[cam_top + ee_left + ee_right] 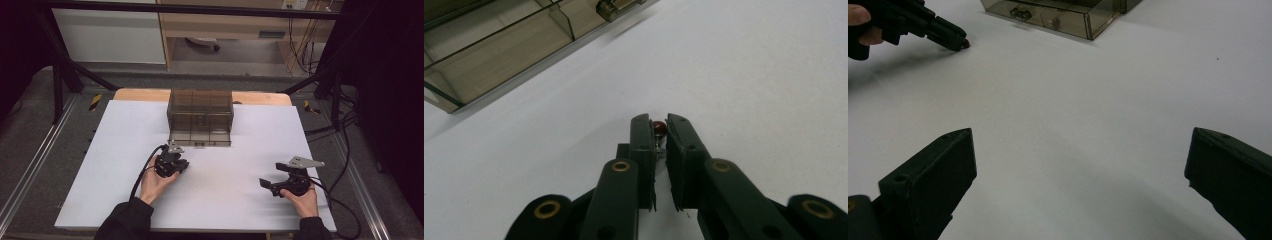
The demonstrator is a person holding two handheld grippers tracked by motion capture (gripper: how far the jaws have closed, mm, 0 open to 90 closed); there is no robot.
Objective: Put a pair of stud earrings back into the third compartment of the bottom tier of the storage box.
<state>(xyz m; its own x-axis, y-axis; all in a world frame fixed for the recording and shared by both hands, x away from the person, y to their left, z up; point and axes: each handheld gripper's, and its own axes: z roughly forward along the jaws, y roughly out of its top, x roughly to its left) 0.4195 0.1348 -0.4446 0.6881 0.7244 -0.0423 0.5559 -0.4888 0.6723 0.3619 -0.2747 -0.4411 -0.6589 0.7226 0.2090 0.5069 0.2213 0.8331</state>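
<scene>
Jaws of the left gripper (661,131) are pinched on a small red bead (659,128), held at the very tips just above the white table sheet (100,165). It sits in front of the smoky clear drawer box (200,117), near the box's pulled-out bottom drawer (499,55) but apart from its front edge. Jaws of the right gripper (1078,175) stand wide with nothing between them, low over bare sheet. Between the two grippers lies a broad open stretch of sheet, and the right hand (302,200) rests near the sheet's near edge.
</scene>
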